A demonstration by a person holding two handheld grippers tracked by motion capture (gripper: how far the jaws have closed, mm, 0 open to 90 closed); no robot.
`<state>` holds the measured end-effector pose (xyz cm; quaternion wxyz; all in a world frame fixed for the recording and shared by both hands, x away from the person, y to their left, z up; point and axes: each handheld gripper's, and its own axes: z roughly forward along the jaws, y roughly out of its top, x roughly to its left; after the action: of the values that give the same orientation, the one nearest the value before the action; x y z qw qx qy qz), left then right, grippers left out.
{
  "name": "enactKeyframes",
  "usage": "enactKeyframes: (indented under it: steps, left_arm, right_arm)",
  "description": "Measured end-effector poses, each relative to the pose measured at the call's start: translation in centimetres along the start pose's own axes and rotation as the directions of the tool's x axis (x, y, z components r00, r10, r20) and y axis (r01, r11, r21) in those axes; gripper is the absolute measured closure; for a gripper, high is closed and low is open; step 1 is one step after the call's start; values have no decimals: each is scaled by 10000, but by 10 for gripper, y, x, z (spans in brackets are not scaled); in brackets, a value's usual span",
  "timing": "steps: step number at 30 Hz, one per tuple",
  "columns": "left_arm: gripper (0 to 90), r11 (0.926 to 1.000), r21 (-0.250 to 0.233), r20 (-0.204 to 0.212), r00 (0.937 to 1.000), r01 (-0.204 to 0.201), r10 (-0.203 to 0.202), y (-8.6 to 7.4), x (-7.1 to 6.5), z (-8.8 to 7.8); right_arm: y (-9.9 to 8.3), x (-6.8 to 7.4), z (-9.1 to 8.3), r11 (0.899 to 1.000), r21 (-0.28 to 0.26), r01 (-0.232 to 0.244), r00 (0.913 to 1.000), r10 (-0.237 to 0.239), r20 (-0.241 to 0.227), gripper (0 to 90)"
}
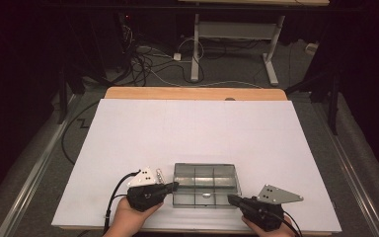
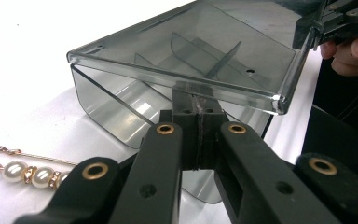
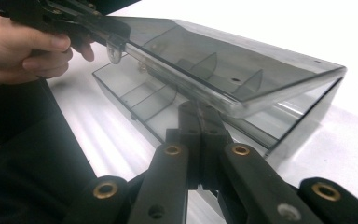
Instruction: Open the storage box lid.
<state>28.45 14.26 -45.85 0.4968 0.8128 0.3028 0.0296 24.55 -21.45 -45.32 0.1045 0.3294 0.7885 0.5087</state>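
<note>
A smoky clear plastic box (image 1: 206, 184) with inner dividers sits near the table's front edge. Its lid (image 2: 191, 51) is tilted up off the base (image 2: 107, 100). My left gripper (image 1: 174, 186) is shut, and its joined tips (image 2: 196, 100) sit under the lid's front edge at the box's left end. My right gripper (image 1: 231, 199) is also shut, with its tips (image 3: 198, 109) under the lid's edge (image 3: 242, 60) at the right front corner. Nothing is clamped between either pair of jaws. A small pale item (image 1: 206, 195) lies in a front compartment.
A gold pin with pearls (image 2: 28, 172) lies on the white table cover (image 1: 197, 128) just left of the box, close to my left gripper. A person's hand (image 3: 23, 46) holds the left gripper. Beyond the table stand desk legs and floor cables (image 1: 177, 59).
</note>
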Motion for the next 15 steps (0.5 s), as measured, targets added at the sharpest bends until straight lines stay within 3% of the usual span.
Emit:
enactKeyframes:
  steps: [15]
  left_arm:
    - [869, 10000, -16, -26, 10000, 28, -28, 0, 2, 1]
  right_arm:
    - [-3, -13, -14, 9998, -189, -101, 9988, 110, 480, 900]
